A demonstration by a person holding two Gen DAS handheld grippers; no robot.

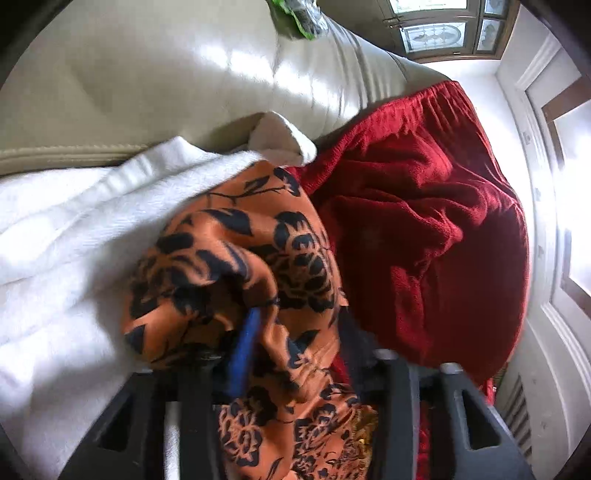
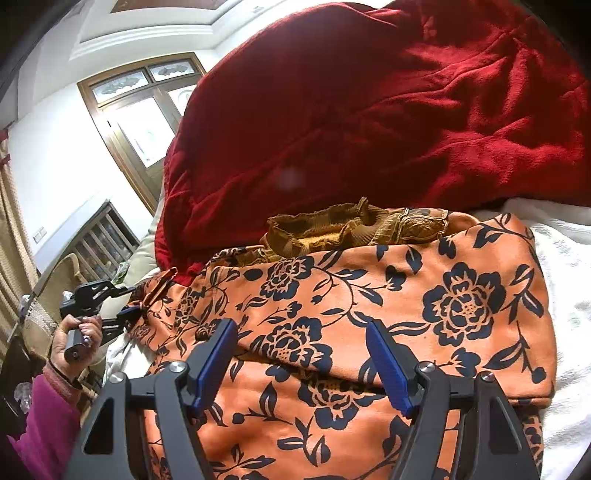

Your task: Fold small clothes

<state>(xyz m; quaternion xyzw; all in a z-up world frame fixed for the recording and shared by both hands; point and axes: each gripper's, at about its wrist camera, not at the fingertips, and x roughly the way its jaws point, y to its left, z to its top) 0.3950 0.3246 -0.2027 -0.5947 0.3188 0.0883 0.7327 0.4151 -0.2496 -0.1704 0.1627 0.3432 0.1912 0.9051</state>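
An orange garment with black flowers (image 2: 406,295) lies partly folded on a white towel (image 2: 565,277). My right gripper (image 2: 300,326) hovers just over its near part, open, and the blue pads (image 2: 214,354) stand apart with cloth below them, not pinched. At the far left my left gripper (image 2: 129,314) meets the garment's edge. In the left wrist view the same garment (image 1: 229,251) is bunched up and fills the gap of my left gripper (image 1: 295,325), which is shut on it; one blue pad (image 1: 243,350) shows, the other finger is hidden by cloth.
A red fleece blanket (image 2: 369,110) is heaped behind the garment, with a golden-brown cloth (image 2: 351,225) at its foot. All of this rests on a beige leather sofa (image 1: 147,74). A hand (image 2: 77,332) in a magenta sleeve (image 2: 44,424) grips the left handle. A green packet (image 1: 295,14) sits on the sofa back.
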